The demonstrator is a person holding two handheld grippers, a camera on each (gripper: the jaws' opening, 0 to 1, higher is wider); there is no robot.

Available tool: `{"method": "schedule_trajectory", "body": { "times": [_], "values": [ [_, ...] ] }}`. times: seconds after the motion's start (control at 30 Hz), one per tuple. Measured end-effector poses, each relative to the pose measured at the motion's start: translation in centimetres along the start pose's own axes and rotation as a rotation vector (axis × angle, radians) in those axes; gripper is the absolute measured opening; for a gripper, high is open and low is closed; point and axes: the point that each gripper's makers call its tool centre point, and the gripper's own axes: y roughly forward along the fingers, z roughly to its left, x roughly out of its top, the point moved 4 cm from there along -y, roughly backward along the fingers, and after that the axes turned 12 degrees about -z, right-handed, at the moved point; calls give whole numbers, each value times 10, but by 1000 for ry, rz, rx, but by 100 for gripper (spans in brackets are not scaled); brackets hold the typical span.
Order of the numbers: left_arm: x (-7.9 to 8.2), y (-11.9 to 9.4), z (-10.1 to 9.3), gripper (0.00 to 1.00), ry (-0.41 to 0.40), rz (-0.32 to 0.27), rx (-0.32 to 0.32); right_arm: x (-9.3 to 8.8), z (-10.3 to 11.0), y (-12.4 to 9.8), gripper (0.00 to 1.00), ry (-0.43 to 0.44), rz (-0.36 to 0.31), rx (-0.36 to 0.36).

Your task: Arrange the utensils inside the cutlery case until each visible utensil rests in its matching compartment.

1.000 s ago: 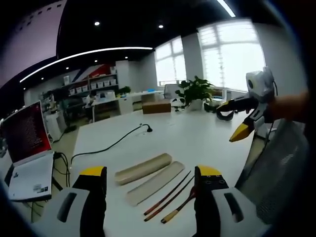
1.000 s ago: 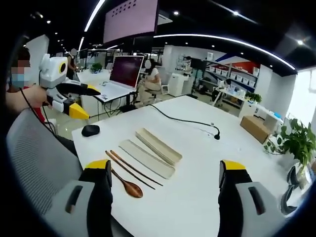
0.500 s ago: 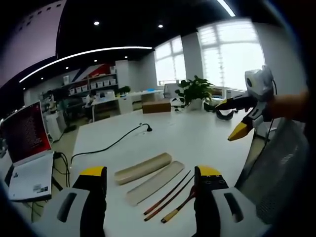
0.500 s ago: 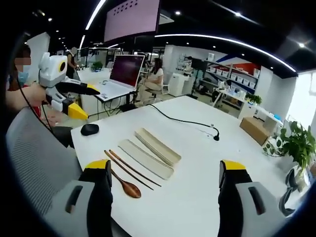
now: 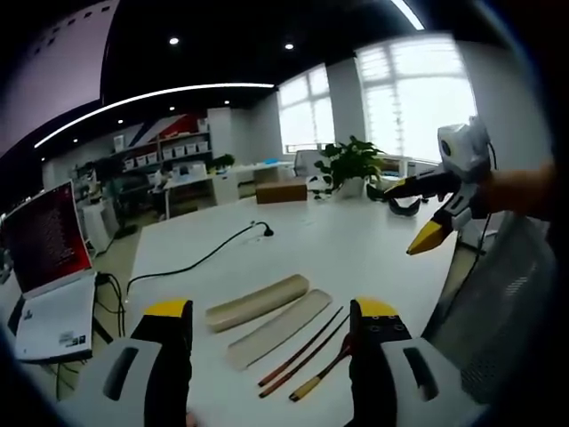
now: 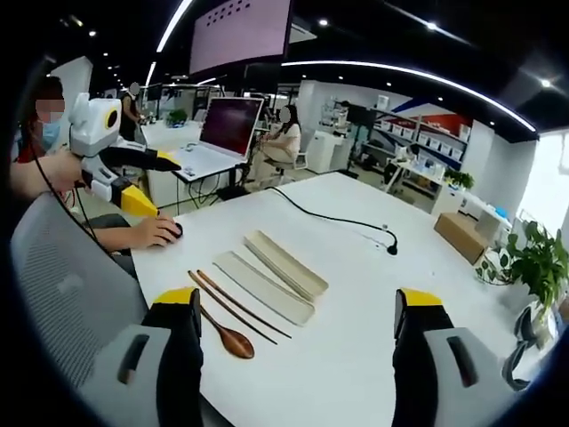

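Both grippers gape wide, empty; the beige cutlery case halves (image 6: 277, 274), brown wooden chopsticks (image 6: 238, 305) and spoon (image 6: 229, 337) lie lower centre between the right gripper (image 6: 298, 342) tips.

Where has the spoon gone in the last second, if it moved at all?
No. The spoon lies in the same place beside the chopsticks and the case, which also keep their places on the table.

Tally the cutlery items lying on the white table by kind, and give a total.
Case halves: 2
Chopsticks: 2
Wooden spoon: 1
Total: 5
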Motion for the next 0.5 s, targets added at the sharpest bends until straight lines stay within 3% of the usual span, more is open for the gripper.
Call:
{"method": "schedule_trajectory", "body": {
  "times": [0.5],
  "values": [
    [0, -1, 1, 74, -1, -1, 3, -3, 7, 7, 89, -11, 23, 34]
  ]
}}
